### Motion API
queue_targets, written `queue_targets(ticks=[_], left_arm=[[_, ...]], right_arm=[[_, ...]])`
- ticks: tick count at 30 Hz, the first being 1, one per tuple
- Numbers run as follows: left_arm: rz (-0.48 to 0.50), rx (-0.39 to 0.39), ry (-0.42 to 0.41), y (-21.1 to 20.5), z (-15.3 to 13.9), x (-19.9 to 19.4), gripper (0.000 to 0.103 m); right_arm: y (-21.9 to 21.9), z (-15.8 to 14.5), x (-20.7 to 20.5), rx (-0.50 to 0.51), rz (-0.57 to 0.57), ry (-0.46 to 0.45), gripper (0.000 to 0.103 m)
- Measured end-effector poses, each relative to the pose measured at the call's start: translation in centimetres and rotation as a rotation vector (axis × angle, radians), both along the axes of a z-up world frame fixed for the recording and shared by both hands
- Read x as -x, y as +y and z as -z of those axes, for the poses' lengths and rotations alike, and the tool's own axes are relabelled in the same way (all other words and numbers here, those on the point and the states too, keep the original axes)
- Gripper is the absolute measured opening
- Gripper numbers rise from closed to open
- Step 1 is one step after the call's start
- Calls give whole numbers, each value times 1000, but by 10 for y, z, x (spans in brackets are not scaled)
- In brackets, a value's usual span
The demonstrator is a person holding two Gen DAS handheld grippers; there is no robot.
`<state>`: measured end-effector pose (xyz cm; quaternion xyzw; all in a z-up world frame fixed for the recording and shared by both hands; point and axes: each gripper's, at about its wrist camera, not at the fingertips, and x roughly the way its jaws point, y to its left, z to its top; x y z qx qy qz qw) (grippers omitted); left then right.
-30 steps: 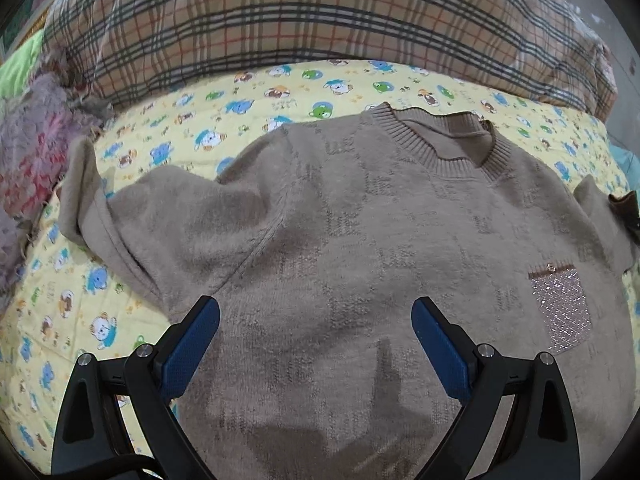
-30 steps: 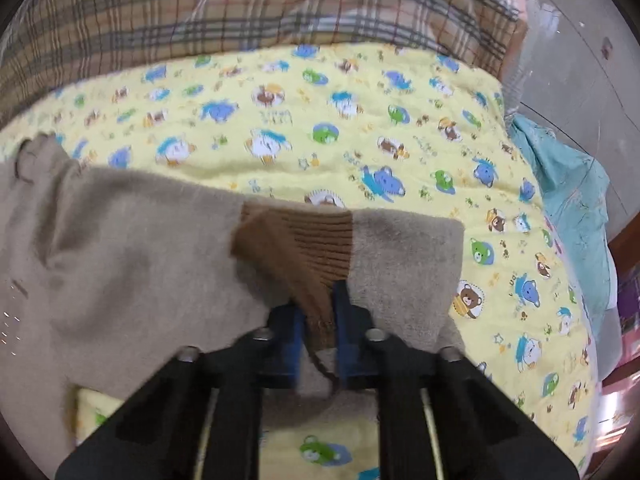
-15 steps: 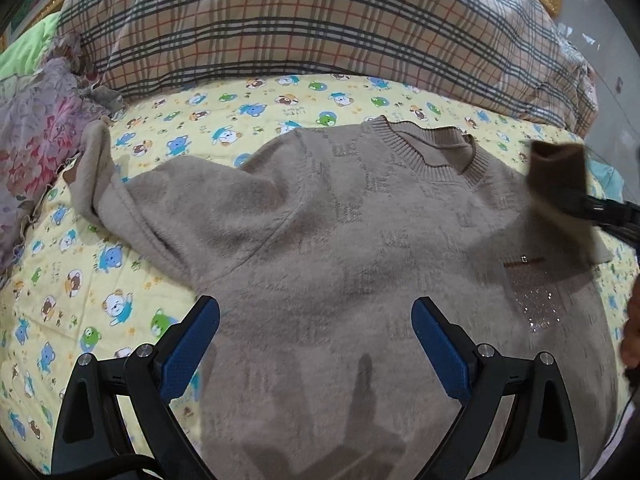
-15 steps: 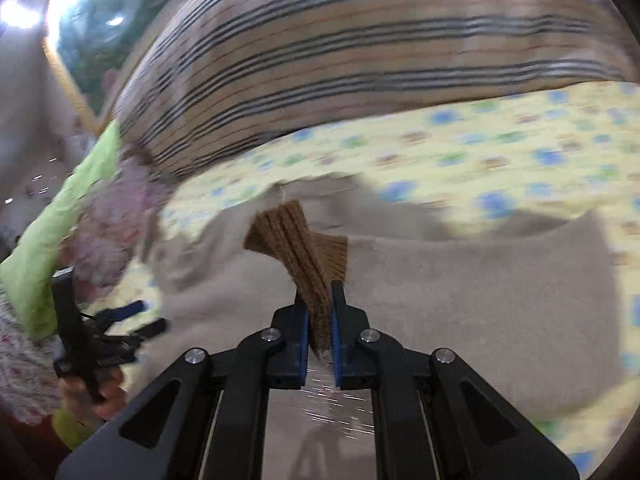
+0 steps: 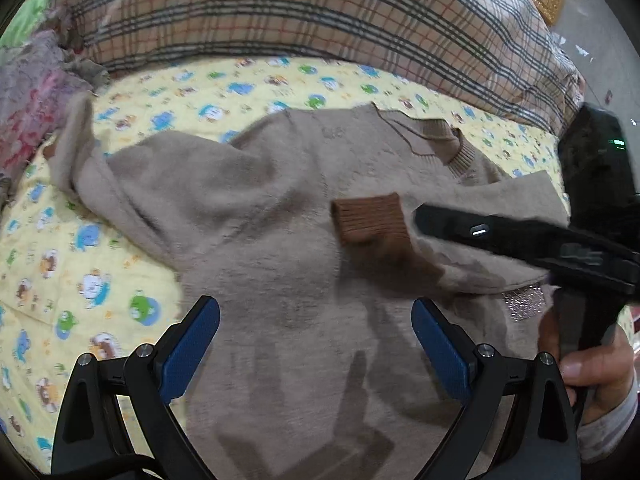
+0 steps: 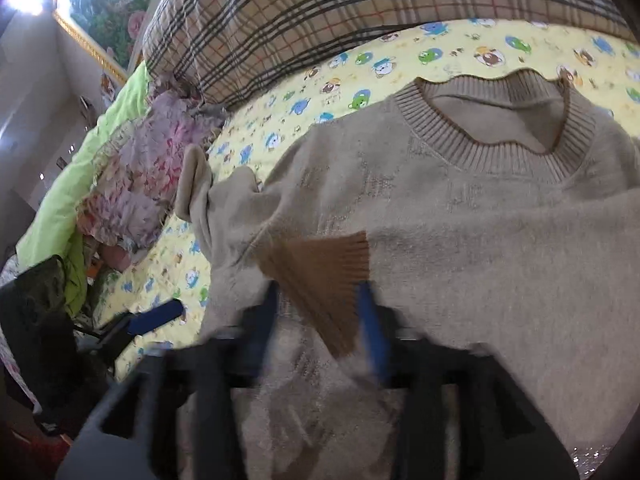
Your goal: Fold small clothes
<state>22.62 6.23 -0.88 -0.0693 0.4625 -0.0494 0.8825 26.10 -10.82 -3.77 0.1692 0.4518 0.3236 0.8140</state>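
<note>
One beige knit sweater [image 5: 280, 216] is laid front-up on a yellow cartoon-print sheet [image 5: 60, 280], collar [image 6: 496, 120] toward the far side, where a plaid pillow [image 5: 320, 20] is banked. The sweater's right-side sleeve [image 5: 480, 216] is seen folded across the chest, its brown ribbed cuff [image 5: 370, 220] resting near the middle of the body. The other sleeve [image 5: 80, 152] is left stretched out to the far left, its end beside a pink floral cloth [image 5: 28, 112]. A sparkly pocket patch [image 5: 524, 302] is partly covered by the folded sleeve.

The right gripper [image 6: 324, 312] is blurred in its own view; its jaws have just been opening, and the blue pads are now spread on either side of the brown cuff, so the cuff sits between them without being pinched. From the left view the same tool is seen coming in from the right edge over the sleeve, held by a hand [image 5: 592, 364].

The left gripper [image 5: 316, 344] is held above the near lower body of the sweater, jaws wide apart, nothing between the blue pads [image 5: 192, 348], no contact with fabric.
</note>
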Motion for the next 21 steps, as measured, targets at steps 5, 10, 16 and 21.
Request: queue_targets(ticks=[5,10,16,21], left_arm=[[23,71,50,-17,12,-19,97],[39,200,106,-37,25,-49,97],[6,218,84,-52,32,-78,25],[61,156,1,-58,-2,-62,6]], right_arm=[[-49,-23,24,-44,108,-72,62],[-103,-34,53,-40,225,-101,62],[-150,-42,81,-39,326,-107,62],[-172,-54,90,-47,398,-142,62]])
